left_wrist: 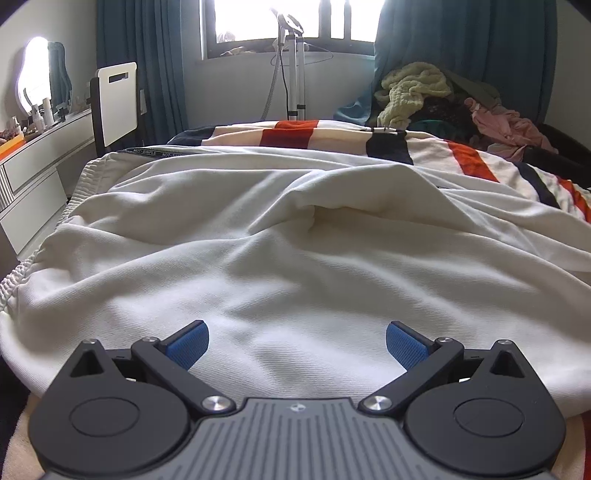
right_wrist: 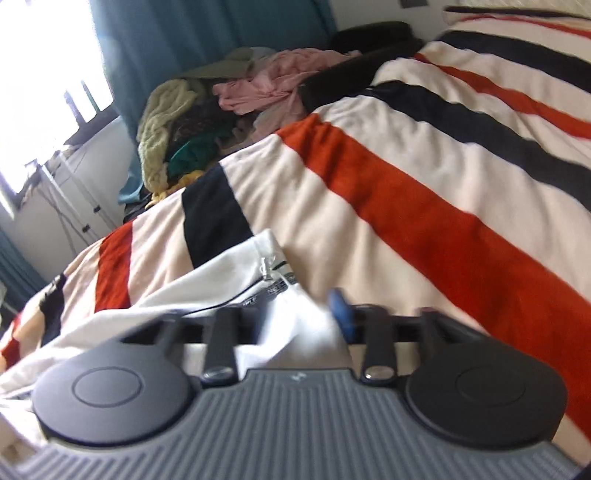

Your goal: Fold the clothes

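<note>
The left gripper (left_wrist: 297, 345) hovers low above a white garment (left_wrist: 280, 236), and its jaws stand wide apart with nothing between them. The blue pads (left_wrist: 188, 343) point toward each other over the cloth, but I cannot tell if they touch it. The white garment lies spread on the bed, on top of a striped blanket (left_wrist: 480, 162) with cream, orange and dark bands. The cloth has many soft wrinkles and a raised fold near its middle. On the left side its elastic ribbed hem (left_wrist: 83, 177) is visible, and along the far edge runs a dark tape with small letters.

The right gripper (right_wrist: 303, 321) has its jaws closed on a bunched part of the white garment (right_wrist: 177, 295), near the corner where a small metal zipper pull (right_wrist: 264, 267) and the printed tape are seen. This view is blurred, and only one blue pad (right_wrist: 341, 308) shows beside the pinched cloth. The striped blanket (right_wrist: 424, 206) fills the area to the right of it.

At the far side of the bed lies a pile of clothes (left_wrist: 436, 99), with a pale yellow knitted piece and a pink piece on it. Behind it hang teal curtains (left_wrist: 461, 37) beside a bright window (left_wrist: 288, 18).
</note>
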Tool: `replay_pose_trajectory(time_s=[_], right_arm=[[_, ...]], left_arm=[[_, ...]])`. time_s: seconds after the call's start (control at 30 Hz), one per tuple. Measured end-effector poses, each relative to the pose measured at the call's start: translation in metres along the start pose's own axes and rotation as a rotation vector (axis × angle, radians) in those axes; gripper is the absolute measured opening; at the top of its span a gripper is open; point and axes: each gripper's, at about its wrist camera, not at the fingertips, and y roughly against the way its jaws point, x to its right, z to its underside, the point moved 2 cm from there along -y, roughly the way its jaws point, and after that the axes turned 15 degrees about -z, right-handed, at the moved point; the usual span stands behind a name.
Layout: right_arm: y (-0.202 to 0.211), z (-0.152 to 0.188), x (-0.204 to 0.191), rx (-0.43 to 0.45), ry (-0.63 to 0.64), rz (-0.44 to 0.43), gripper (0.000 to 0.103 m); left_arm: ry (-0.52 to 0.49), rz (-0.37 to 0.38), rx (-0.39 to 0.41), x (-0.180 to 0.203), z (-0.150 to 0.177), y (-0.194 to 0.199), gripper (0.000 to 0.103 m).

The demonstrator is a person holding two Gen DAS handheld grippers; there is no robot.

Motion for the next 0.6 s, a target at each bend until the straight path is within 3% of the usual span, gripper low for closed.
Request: replay_pose_trajectory(time_s=[0.03, 0.07, 0.23, 0.33, 0.43, 0.53, 0.6], right_arm=[[0.01, 0.004, 0.0, 0.03, -0.011, -0.006, 0.073], [0.02, 0.007, 0.0, 0.065, -0.029, -0.012, 0.077], [0.051, 0.042, 0.01, 0.123, -0.316, -0.192, 0.077], [0.031, 0.063, 0.006, 0.043, -0.44, -0.267, 0.075], [-0.002, 0.077, -0.007, -0.067, -0.4, -0.132, 0.066], [-0.013, 0.083, -0.005, -0.012, -0.462, -0.116, 0.064], [-0.021, 0.074, -0.006, 0.009, -0.428, -0.106, 0.048]], left_arm=[[0.002, -0.001, 0.001, -0.001, 0.0, 0.001, 0.103], [0.003, -0.001, 0.001, -0.001, 0.0, 0.002, 0.103], [0.005, -0.006, 0.004, -0.001, 0.002, 0.006, 0.103], [-0.01, -0.027, 0.009, 0.0, 0.003, 0.007, 0.103], [-0.016, -0.045, 0.013, 0.001, 0.005, 0.006, 0.103], [-0.017, -0.056, 0.009, 0.001, 0.005, 0.003, 0.103], [-0.02, -0.059, 0.002, 0.0, 0.005, -0.001, 0.103]])
